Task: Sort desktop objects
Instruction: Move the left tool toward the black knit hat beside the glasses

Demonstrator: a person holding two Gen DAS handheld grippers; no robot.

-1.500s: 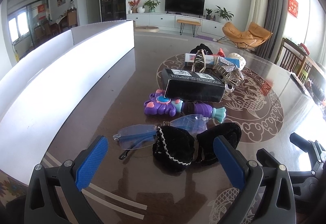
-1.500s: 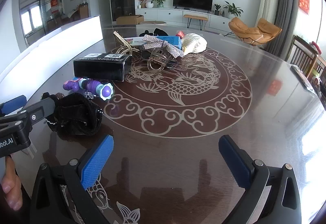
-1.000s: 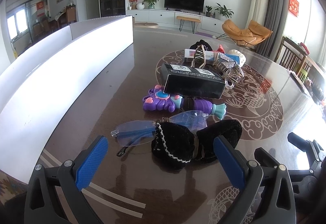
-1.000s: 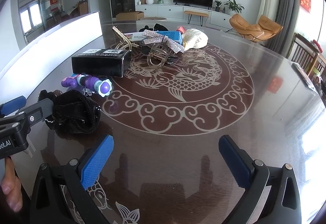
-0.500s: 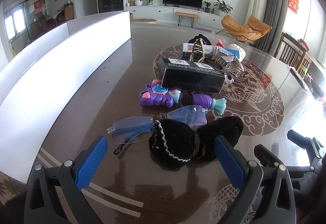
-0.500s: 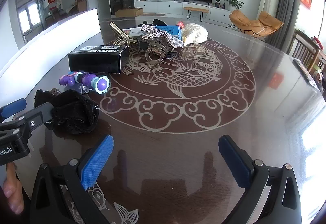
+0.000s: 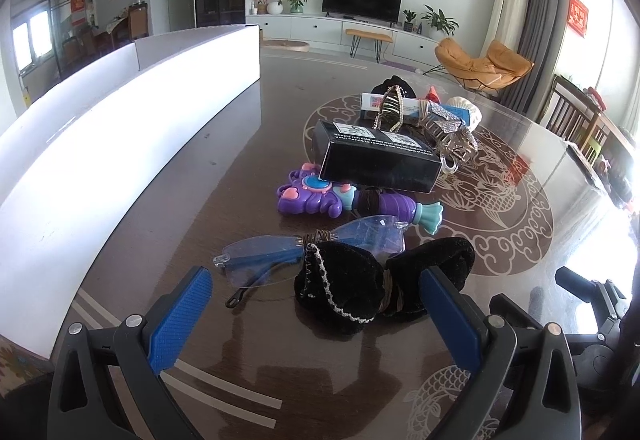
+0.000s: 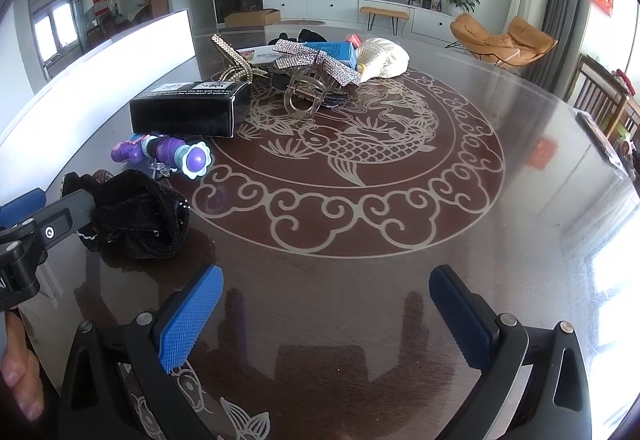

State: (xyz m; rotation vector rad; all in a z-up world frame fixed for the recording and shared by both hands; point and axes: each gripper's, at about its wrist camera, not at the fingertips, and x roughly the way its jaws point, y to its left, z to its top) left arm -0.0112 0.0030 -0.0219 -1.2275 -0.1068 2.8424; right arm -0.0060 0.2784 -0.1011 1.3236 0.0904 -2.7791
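Observation:
My left gripper point(image 7: 316, 316) is open, just short of a black velvet bow point(image 7: 360, 280) that lies between its blue pads. Rimless glasses point(image 7: 304, 252) lie against the bow's far side. Beyond them are a purple toy point(image 7: 320, 198), a black box point(image 7: 376, 160), rhinestone hair clips point(image 7: 444, 130) and a blue-white box point(image 7: 412, 106). My right gripper point(image 8: 326, 314) is open and empty over bare table. In its view the bow point(image 8: 136, 216), toy point(image 8: 168, 152), black box point(image 8: 188, 108), clips point(image 8: 308, 80) and a cream knitted pouch point(image 8: 380, 60) lie to the left and ahead.
A long white bin point(image 7: 100, 144) runs along the table's left side. The round glass-topped table point(image 8: 400, 280) has a fish pattern in the middle. Chairs point(image 7: 580, 120) stand at the far right.
My left gripper has moved forward, so the bow and glasses now lie nearer its pads. My right gripper has moved forward a little. Both stay open.

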